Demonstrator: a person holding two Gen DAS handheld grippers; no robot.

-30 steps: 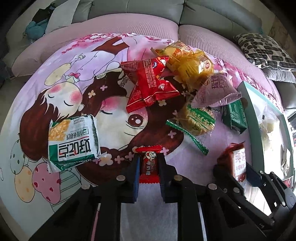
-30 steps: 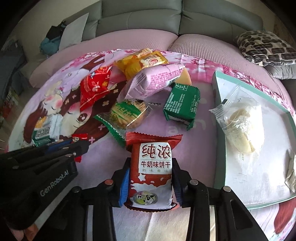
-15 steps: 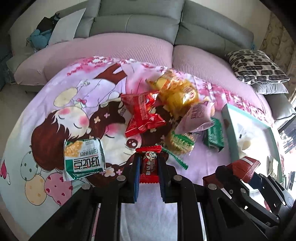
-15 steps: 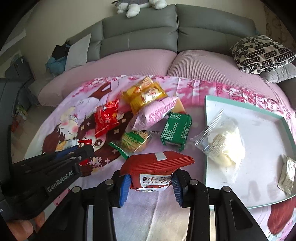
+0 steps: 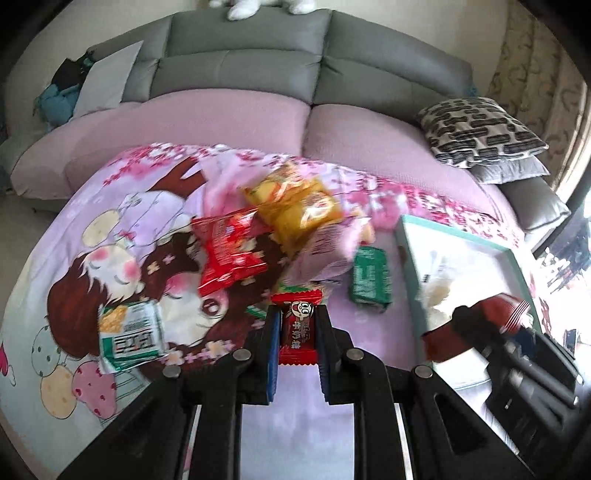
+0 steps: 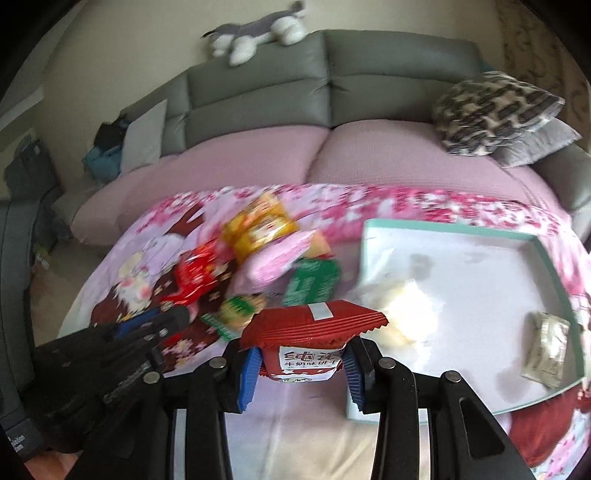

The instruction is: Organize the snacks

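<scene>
My left gripper [image 5: 297, 314] is shut on a small red candy packet [image 5: 297, 325], lifted above the cartoon-print cloth [image 5: 110, 229]. My right gripper [image 6: 299, 354] is shut on a red milk-biscuit pack [image 6: 310, 332], held tilted just left of the teal-rimmed white tray [image 6: 472, 230]; it also shows at the right of the left wrist view [image 5: 491, 314]. On the cloth lie a red bag [image 5: 227, 254], a yellow bag [image 5: 291, 206], a pink bag [image 5: 325, 251], a green pack [image 5: 369, 280] and a green-white cracker pack [image 5: 129, 336].
In the tray lie a clear bag of pale snacks [image 6: 402, 306] and a small beige packet [image 6: 546, 347]. A grey sofa [image 6: 332, 74] with pink seat cushions, a patterned pillow [image 6: 491, 110] and a plush toy [image 6: 255, 33] stands behind.
Both grippers have risen from the cloth with their packets, so more of the sofa shows. The biscuit pack has tipped from lying flat to end-on.
</scene>
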